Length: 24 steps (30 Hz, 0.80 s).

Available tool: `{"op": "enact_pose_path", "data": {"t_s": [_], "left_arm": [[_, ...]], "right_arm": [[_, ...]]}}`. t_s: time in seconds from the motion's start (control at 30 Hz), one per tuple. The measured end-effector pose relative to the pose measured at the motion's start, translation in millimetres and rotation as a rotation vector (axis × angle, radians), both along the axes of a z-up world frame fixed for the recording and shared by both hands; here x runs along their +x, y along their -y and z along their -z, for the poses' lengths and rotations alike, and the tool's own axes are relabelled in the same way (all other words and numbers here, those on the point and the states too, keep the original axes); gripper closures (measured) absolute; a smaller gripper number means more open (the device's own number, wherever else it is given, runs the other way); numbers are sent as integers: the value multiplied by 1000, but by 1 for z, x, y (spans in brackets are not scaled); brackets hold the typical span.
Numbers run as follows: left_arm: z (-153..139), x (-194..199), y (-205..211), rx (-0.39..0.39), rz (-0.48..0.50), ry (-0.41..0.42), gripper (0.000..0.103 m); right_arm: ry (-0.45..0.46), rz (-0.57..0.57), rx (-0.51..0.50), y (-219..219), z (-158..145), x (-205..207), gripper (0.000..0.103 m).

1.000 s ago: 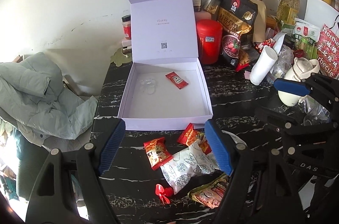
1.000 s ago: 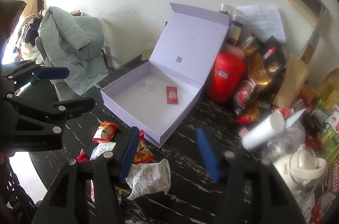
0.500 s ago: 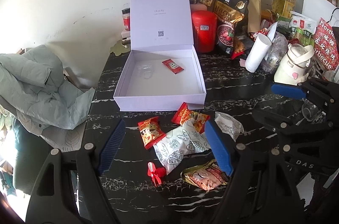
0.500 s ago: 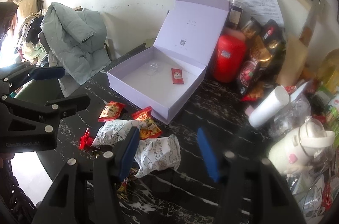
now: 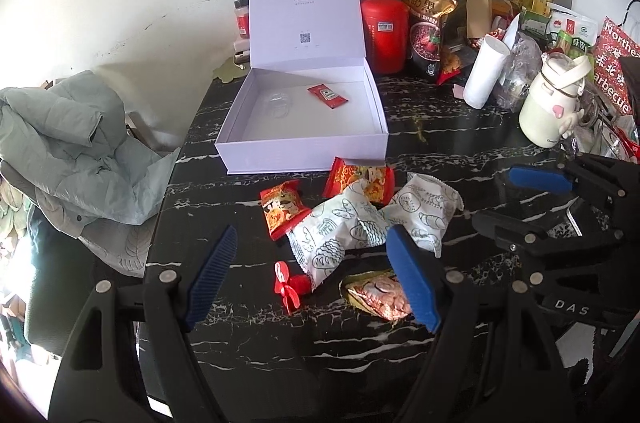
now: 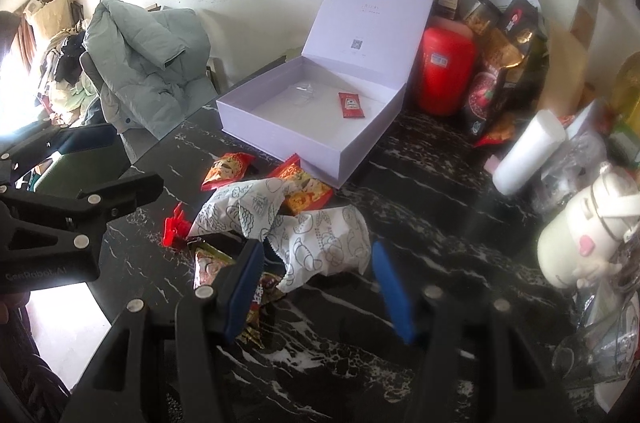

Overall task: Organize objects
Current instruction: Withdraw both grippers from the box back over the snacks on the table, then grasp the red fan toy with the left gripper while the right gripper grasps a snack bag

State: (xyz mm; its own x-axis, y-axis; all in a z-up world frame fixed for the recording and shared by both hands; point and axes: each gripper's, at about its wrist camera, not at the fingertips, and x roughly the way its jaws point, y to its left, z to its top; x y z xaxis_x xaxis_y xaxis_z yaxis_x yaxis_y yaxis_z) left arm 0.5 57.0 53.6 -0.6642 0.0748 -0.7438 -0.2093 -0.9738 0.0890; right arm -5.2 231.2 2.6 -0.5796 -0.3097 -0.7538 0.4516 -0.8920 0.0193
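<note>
An open lilac box stands on the black marble table, lid up, with one red sachet and a clear plastic piece inside. In front of it lie loose snack packets: two white printed bags, two red-orange packets, a small red item and a brownish packet. My left gripper is open and empty above the packets. My right gripper is open and empty over the white bags.
A red canister, dark snack bags, jars, a white roll and a cream kettle crowd the back and right of the table. A green jacket lies on a chair at the left.
Both grippers have pulled back from the box, so it looks farther away and the snack packets have come into fuller view beneath them. Both stay open.
</note>
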Motion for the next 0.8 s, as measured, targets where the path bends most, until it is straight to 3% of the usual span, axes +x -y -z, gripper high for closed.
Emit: {"op": "enact_pose_path", "data": {"t_s": [0.57, 0.8], "left_arm": [[47, 9, 21, 42, -46, 59, 26], [62, 4, 30, 69, -30, 84, 26]], "right_arm": [[130, -92, -76, 16, 51, 12, 45], [168, -143, -129, 27, 63, 14, 22]]}}
